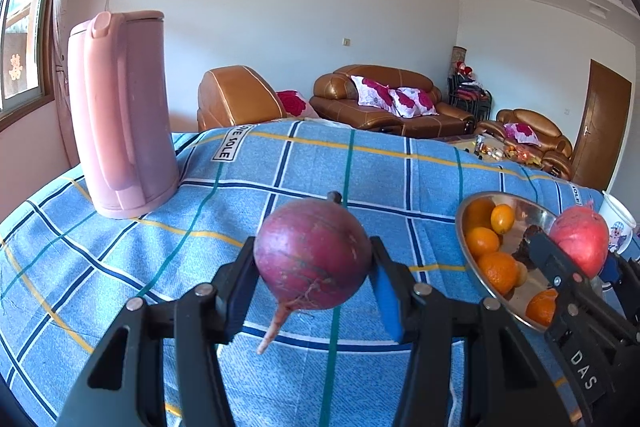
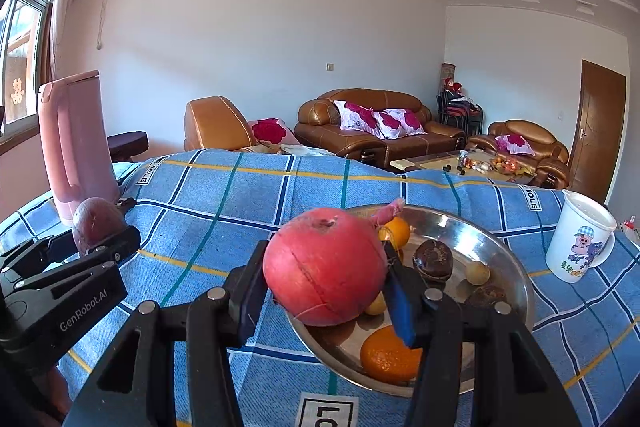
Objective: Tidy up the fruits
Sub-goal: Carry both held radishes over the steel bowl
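Purple root [image 1: 313,254] in left gripper [image 1: 314,267], clear of bowl rim [image 1: 464,247] (seemingly).

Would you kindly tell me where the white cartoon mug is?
The white mug stands on the checked cloth at the right-wrist view's right edge, just right of the metal bowl.

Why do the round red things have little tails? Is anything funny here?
Yes. The purple-red ball in the left gripper has a thin root tail, and so does the pink-red ball in the right gripper. They look like root vegetables, not fruit, unlike the oranges in the metal bowl.
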`<state>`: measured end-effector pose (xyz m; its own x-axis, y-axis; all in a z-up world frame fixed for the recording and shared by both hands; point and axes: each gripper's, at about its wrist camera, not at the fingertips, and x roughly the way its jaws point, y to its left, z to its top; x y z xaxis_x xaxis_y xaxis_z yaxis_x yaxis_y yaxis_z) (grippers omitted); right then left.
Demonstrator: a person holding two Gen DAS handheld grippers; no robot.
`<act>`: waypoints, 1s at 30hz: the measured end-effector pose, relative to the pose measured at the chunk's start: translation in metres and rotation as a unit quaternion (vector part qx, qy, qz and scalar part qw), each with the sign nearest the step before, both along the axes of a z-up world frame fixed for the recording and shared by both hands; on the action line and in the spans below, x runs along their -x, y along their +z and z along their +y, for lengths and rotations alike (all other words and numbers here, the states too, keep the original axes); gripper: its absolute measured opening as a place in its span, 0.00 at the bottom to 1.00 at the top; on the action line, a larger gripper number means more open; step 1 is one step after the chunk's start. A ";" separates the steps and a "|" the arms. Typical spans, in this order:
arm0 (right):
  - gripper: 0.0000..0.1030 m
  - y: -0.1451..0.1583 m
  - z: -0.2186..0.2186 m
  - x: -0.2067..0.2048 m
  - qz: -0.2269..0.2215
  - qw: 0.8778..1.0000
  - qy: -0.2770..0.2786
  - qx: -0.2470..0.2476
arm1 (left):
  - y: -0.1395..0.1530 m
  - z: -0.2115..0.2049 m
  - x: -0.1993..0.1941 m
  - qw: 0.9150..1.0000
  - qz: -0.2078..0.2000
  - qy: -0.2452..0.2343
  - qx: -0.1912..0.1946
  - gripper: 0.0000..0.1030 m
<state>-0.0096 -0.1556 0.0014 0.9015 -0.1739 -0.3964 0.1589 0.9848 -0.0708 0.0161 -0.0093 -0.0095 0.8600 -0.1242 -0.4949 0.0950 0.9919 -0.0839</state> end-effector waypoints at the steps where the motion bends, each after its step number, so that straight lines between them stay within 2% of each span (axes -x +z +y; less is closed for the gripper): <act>1: 0.53 0.000 -0.002 0.001 0.000 1.000 -0.001 0.001 | 0.000 -0.002 0.001 1.000 0.001 -0.002 0.000 0.53; 30: 0.53 0.001 -0.051 0.012 0.004 1.000 -0.030 0.008 | 0.001 -0.067 0.015 0.999 -0.005 -0.049 -0.012 0.53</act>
<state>-0.0220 -0.2066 0.0021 0.8863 -0.2331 -0.4002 0.2165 0.9724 -0.0871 0.0009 -0.0767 -0.0081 0.8494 -0.1962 -0.4899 0.1920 0.9796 -0.0593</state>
